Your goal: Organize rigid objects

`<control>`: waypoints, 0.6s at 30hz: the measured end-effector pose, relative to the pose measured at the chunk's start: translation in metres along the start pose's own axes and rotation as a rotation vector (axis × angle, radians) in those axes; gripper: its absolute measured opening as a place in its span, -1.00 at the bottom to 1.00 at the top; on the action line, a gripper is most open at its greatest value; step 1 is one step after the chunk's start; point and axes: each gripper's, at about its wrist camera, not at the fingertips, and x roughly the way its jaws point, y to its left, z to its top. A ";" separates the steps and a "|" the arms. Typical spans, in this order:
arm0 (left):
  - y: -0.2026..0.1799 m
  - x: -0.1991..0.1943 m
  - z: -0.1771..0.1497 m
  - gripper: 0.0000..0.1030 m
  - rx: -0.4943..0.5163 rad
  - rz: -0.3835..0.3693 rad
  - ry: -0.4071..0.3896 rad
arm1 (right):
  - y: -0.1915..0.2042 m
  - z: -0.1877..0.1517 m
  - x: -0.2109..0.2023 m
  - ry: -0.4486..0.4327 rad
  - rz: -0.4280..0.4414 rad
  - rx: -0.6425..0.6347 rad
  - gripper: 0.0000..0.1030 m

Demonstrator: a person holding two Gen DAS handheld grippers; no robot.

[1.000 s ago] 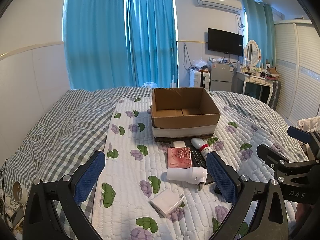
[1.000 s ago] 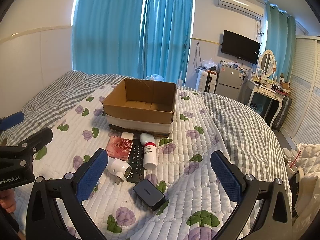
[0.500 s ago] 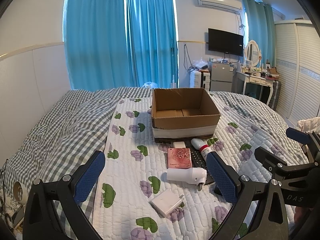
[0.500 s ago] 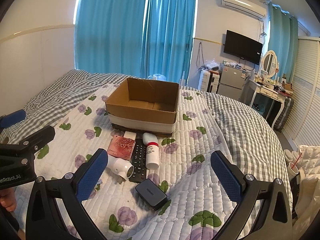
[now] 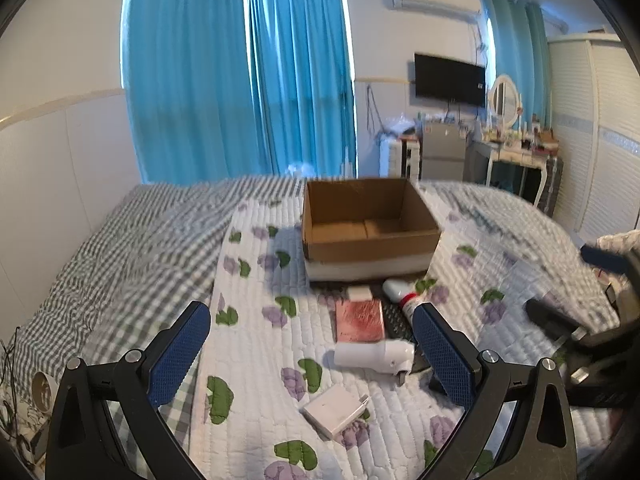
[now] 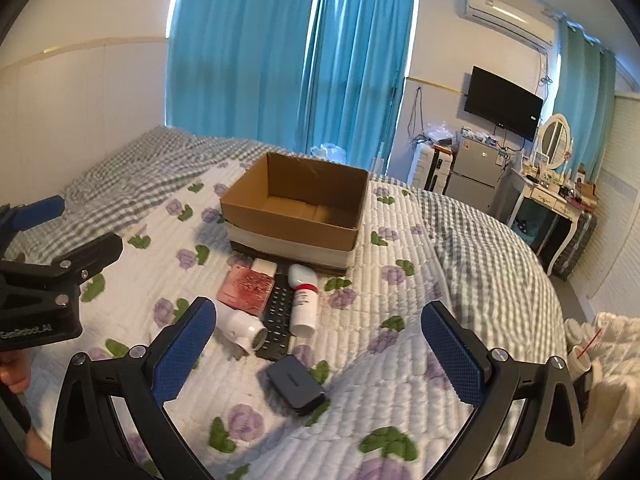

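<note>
An open, empty cardboard box (image 5: 370, 220) (image 6: 298, 208) stands on the floral quilt. In front of it lie a small white block (image 5: 359, 292), a red patterned card box (image 5: 360, 320) (image 6: 248, 290), a black remote (image 6: 280, 316), a white bottle with a red band (image 6: 304, 300) (image 5: 402, 294), a white hair-dryer-like device (image 5: 374, 354) (image 6: 242, 326), a white charger (image 5: 334, 406) and a dark flat case (image 6: 296, 384). My left gripper (image 5: 310, 356) is open and empty above the quilt. My right gripper (image 6: 320, 356) is open and empty above the dark case.
The bed has a grey checked cover (image 5: 120, 248) to the left. Blue curtains (image 5: 240, 80), a TV (image 6: 504, 102), a small fridge (image 6: 476, 174) and a dressing table (image 6: 556, 196) stand behind. A white bag with a cup (image 6: 600, 360) lies at the right.
Both grippers have drifted slightly; the right wrist view has moved a little toward the objects. Both stay open and empty. No object has moved.
</note>
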 end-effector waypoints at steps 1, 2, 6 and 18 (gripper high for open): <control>-0.002 0.009 -0.004 1.00 0.010 -0.003 0.033 | -0.002 0.001 0.002 0.008 -0.002 0.000 1.00; -0.004 0.017 -0.007 1.00 0.019 -0.008 0.062 | -0.006 0.001 0.006 0.018 0.007 0.003 1.00; -0.018 0.062 -0.036 1.00 0.075 -0.042 0.228 | -0.018 -0.004 0.031 0.085 0.059 0.038 1.00; -0.036 0.126 -0.103 0.59 0.245 -0.047 0.469 | 0.003 -0.041 0.103 0.350 0.187 -0.013 1.00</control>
